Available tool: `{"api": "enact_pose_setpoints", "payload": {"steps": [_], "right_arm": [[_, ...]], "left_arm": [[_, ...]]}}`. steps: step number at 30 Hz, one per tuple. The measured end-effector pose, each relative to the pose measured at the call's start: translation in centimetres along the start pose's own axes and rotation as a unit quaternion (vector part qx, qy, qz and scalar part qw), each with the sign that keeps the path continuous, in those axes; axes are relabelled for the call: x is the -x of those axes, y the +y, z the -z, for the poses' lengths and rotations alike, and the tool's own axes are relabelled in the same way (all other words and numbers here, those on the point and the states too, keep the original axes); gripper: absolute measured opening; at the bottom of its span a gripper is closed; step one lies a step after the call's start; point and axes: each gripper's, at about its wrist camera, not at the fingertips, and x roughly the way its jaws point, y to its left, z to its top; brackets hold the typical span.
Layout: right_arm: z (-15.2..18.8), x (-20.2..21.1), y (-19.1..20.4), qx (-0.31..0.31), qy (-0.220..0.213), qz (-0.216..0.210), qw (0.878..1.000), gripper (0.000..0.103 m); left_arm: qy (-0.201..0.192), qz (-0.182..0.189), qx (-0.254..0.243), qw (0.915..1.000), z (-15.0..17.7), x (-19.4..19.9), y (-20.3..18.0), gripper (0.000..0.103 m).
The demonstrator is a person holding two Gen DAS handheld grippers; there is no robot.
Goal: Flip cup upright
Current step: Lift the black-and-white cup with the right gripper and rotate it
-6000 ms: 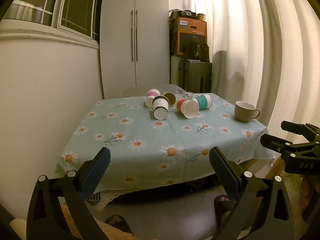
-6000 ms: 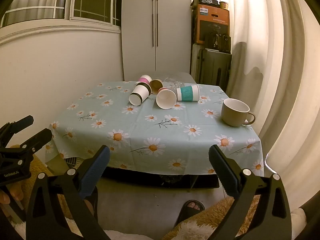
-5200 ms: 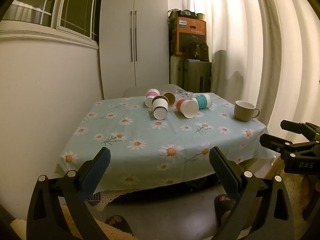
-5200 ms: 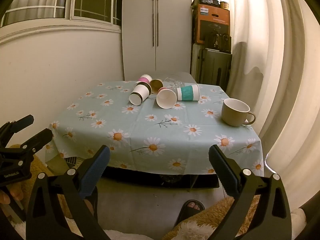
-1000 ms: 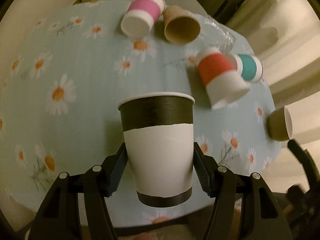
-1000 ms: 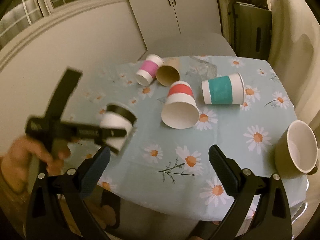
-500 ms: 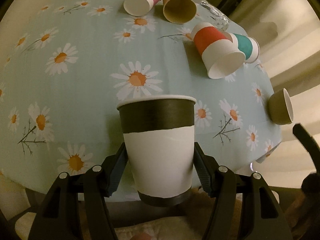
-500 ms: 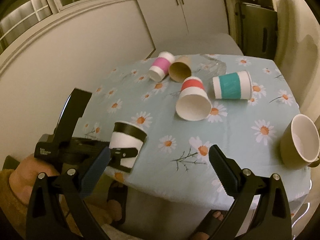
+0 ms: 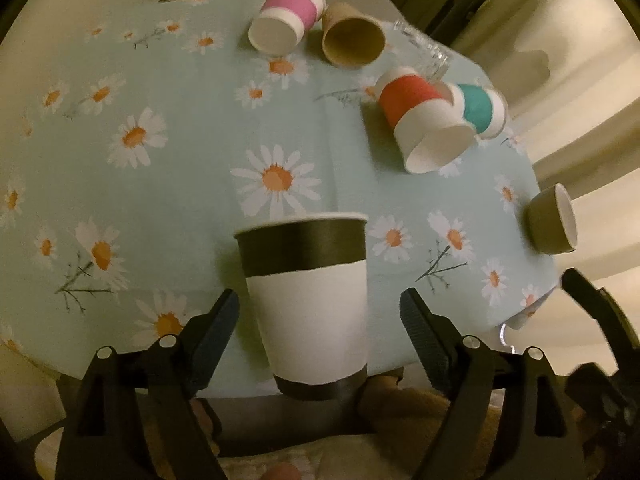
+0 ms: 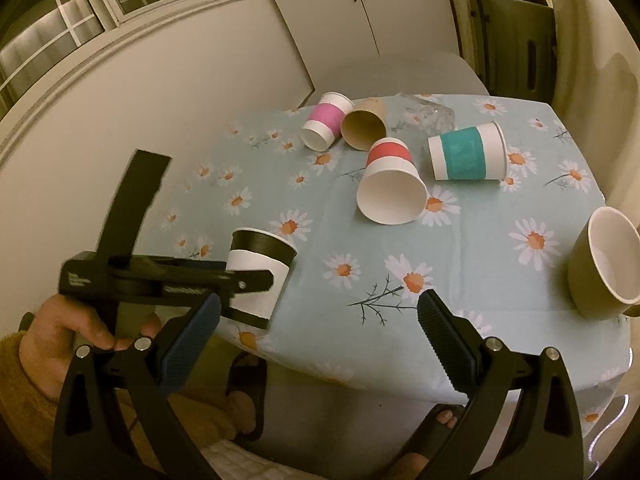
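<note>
Black fingers with blue pads belong to the left gripper [image 9: 320, 320], and they are seen spread apart on either side of the black cup [image 9: 308, 300]. A gap shows between each pad and the cup wall in the left wrist view, so the cup is not clamped. The black cup, a white paper cup with a black band at the rim and another at the base, is upright with its mouth up, near the near-left edge of the table [image 9: 180, 184]. Whether its base rests fully on the cloth cannot be told. In the right wrist view the same cup [image 10: 258, 276] is seen between the left gripper's fingers, with the holding hand [image 10: 64, 332] at the near left.

The right gripper [image 10: 318, 320] is held off the near edge of the table, its fingers wide apart and nothing between them.

Farther out, on the daisy-patterned cloth, four paper cups are lying on their sides. The red cup [image 9: 428, 120] is at centre right with its mouth toward the near side, and the teal cup [image 9: 480, 110] is just beside it on the right. At the far side the pink cup [image 9: 286, 16] and the brown cup [image 9: 352, 38] are lying side by side. A clear glass [image 10: 428, 118] is lying behind them. At the right edge an olive mug [image 10: 600, 260] is standing upright.
</note>
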Motion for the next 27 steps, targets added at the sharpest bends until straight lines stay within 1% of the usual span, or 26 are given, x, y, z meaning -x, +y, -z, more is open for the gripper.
{"api": "enact_pose_setpoints", "payload": {"steps": [5, 8, 9, 12, 16, 19, 22, 23, 27], "right_arm": [[0.0, -0.1, 0.1, -0.003, 0.002, -0.003, 1.0, 0.098], [-0.1, -0.4, 0.3, -0.007, 0.007, -0.011, 1.0, 0.098], [-0.1, -0.6, 0.4, -0.008, 0.009, -0.012, 1.0, 0.098], [0.0, -1.3, 0.8, -0.006, 0.019, -0.01, 1.0, 0.098], [0.0, -2.1, 1.3, -0.005, 0.032, -0.011, 0.999, 0.098], [-0.1, -2.8, 1.4, -0.018, 0.042, -0.02, 0.999, 0.098], [-0.5, -3.7, 1.9, -0.029, 0.056, -0.027, 0.998, 0.098], [-0.5, -4.1, 2.2, -0.03, 0.062, -0.029, 0.997, 0.098], [-1.1, -5.6, 3.6, -0.032, 0.081, -0.03, 0.996, 0.098]], "left_arm": [[-0.021, 0.012, 0.008, 0.9997, -0.3, 2.1, 0.8, 0.082], [-0.042, 0.007, 0.015, 0.999, 0.0, 3.4, 1.2, 0.082], [-0.043, 0.007, 0.012, 0.999, 0.2, 3.7, 1.2, 0.082], [-0.047, 0.013, -0.004, 0.9988, 1.3, 4.6, 1.3, 0.082], [-0.072, -0.009, -0.017, 0.9973, 3.6, 6.1, 2.1, 0.082], [-0.089, -0.008, -0.008, 0.9959, 5.2, 7.0, 3.1, 0.082], [-0.105, 0.011, 0.007, 0.9944, 6.4, 7.5, 4.2, 0.082], [-0.11, 0.012, 0.012, 0.9938, 6.9, 7.6, 4.6, 0.082], [-0.114, 0.012, 0.018, 0.9933, 7.9, 7.0, 5.6, 0.082]]}}
